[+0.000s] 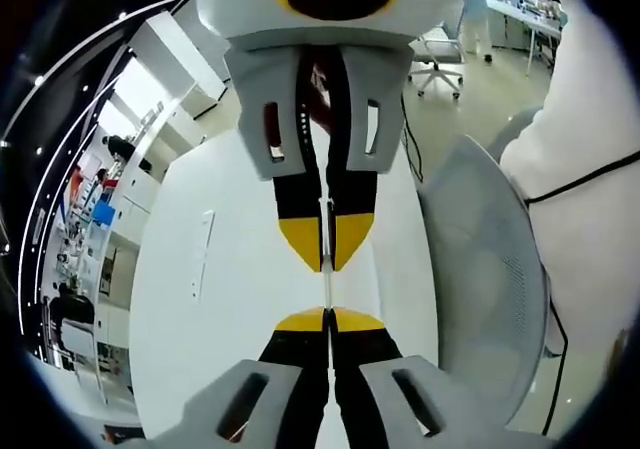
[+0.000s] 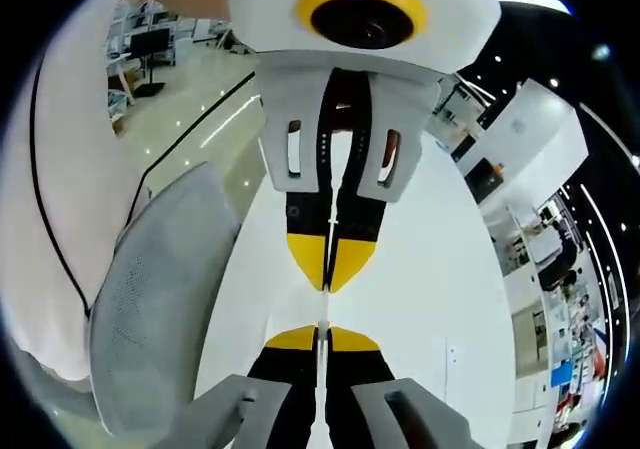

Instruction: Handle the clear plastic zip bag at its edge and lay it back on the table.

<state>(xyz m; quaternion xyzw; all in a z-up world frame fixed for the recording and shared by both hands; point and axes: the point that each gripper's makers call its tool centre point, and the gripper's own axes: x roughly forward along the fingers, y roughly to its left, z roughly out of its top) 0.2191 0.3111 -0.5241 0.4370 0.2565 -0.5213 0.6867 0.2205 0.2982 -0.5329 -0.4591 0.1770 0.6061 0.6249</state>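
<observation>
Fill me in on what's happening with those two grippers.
A person holds two grippers facing each other above a white table. The left gripper and the right gripper are both shut on the thin edge of a clear plastic zip bag, held taut between them. A grey mesh chair stands beside the table.

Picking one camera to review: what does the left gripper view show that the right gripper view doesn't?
Left gripper view adds: a white star-base office chair on the floor behind. Right gripper view adds: a desk with a dark monitor. Shared: left gripper and right gripper meeting tip to tip, both shut on the thin clear bag edge, above the white table, beside a grey mesh chair.
</observation>
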